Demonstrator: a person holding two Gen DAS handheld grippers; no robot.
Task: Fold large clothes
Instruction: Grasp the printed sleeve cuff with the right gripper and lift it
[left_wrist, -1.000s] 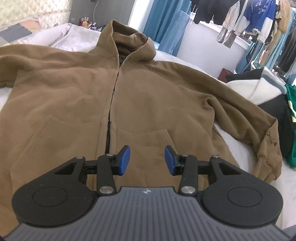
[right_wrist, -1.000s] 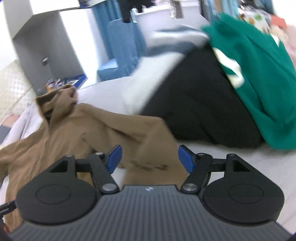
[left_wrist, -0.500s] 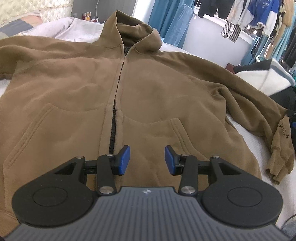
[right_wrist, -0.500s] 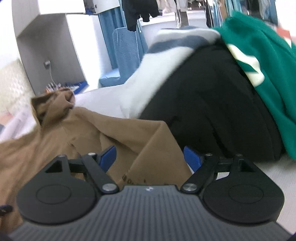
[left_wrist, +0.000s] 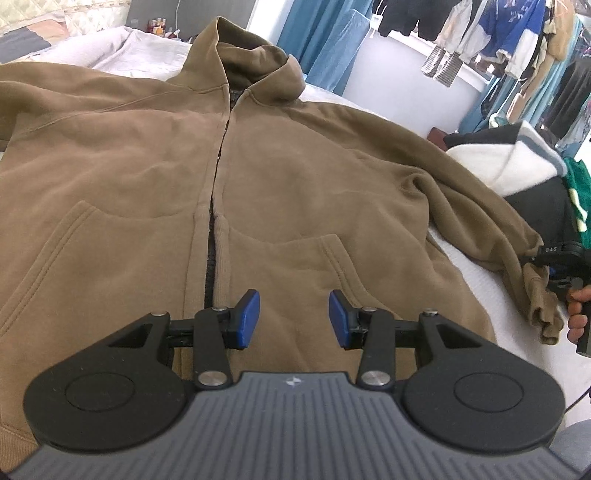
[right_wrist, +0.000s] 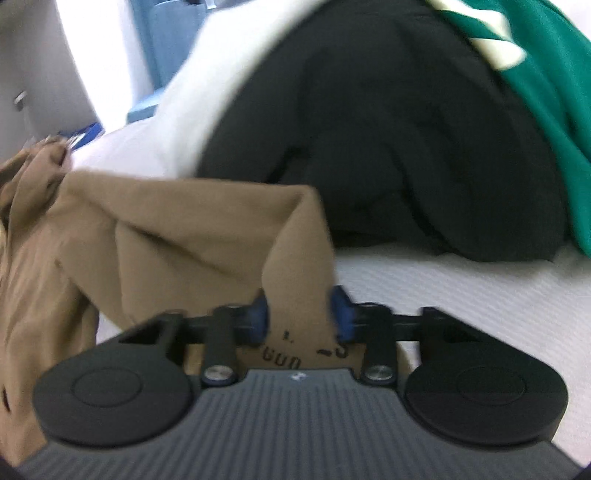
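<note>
A large brown zip hoodie (left_wrist: 295, 177) lies face up on a white bed, hood at the far end. My left gripper (left_wrist: 293, 319) is open and empty, hovering over the hem just right of the zip. My right gripper (right_wrist: 299, 317) is shut on the cuff of the hoodie's right sleeve (right_wrist: 295, 266), which bunches up between the blue pads and carries dark lettering. In the left wrist view the right gripper (left_wrist: 565, 266) shows at the far right edge, holding that sleeve end (left_wrist: 532, 280).
A pile of black, white and green clothes (right_wrist: 406, 129) lies just beyond the sleeve on the white bedcover (right_wrist: 461, 295). Clothes hang on a rail (left_wrist: 498, 44) at the back right. Blue curtains (left_wrist: 321, 48) hang behind the hood.
My right gripper moved onto the sleeve cuff and closed on it. My left gripper moved forward and lower over the hoodie's hem and stayed open.
</note>
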